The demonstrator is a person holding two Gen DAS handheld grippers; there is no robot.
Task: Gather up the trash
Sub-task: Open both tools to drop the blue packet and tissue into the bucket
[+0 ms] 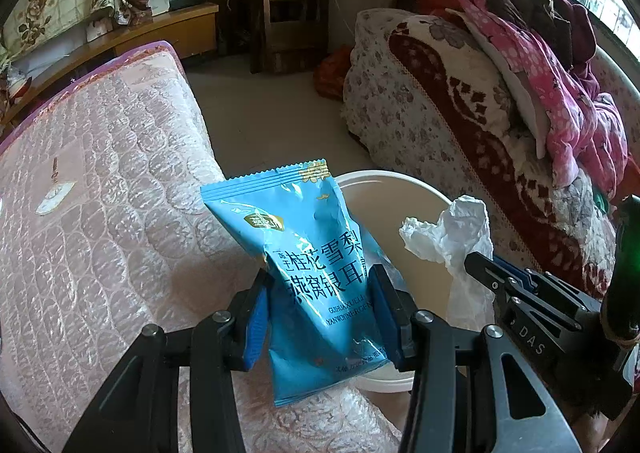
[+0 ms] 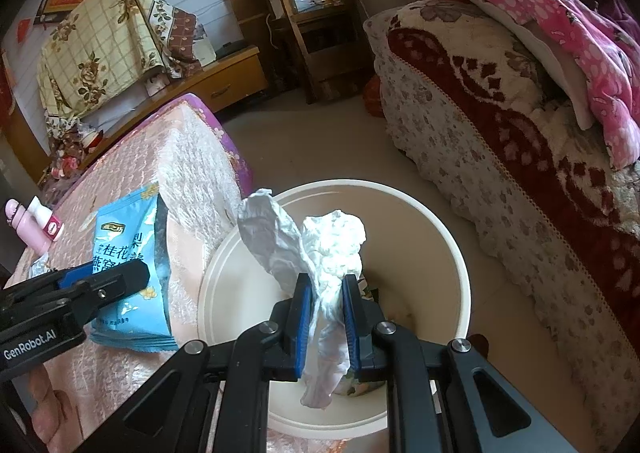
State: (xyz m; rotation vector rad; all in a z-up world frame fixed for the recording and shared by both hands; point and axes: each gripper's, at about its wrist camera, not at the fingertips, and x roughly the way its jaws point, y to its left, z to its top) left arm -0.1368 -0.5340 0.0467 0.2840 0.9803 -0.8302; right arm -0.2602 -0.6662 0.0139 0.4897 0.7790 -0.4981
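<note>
Left gripper (image 1: 320, 309): jaws clamped on the blue snack packet (image 1: 308, 269), one blue pad pressed to each side of it; seen from the right wrist view, this gripper (image 2: 120, 277) reaches in from the left edge with the packet pinched at its tip
Blue snack packet: held upright and slightly tilted, crimped top edge uppermost, dark Chinese lettering across its front; it hangs over the edge of the pink quilted table cover (image 1: 100, 213), with its right side in front of the cream bin (image 1: 420, 281)
Right gripper (image 2: 327, 313): jaws squeezed nearly together on the crumpled white tissue (image 2: 320, 249), which bulges above the pads and trails out below them; in the left wrist view its black fingers (image 1: 486, 265) come in from the right with the tissue at their tip
Crumpled white tissue: held above the open mouth of the cream bin, not touching its rim
Cream bin: round, open-topped, standing on the floor just beside the covered table; some scraps lie at its bottom, too hidden by the gripper to make out
Pink quilted table cover: shiny, with a purple border at the far end; a small pink and white object (image 2: 34, 223) lies on it near the left edge
Sofa (image 1: 460, 113): well to the right of the bin, draped in a floral red and cream throw, with pink spotted clothing (image 1: 560, 93) piled on top
Wooden chair (image 2: 316, 13): far end of the room, beside a low wooden cabinet (image 2: 224, 85)
</note>
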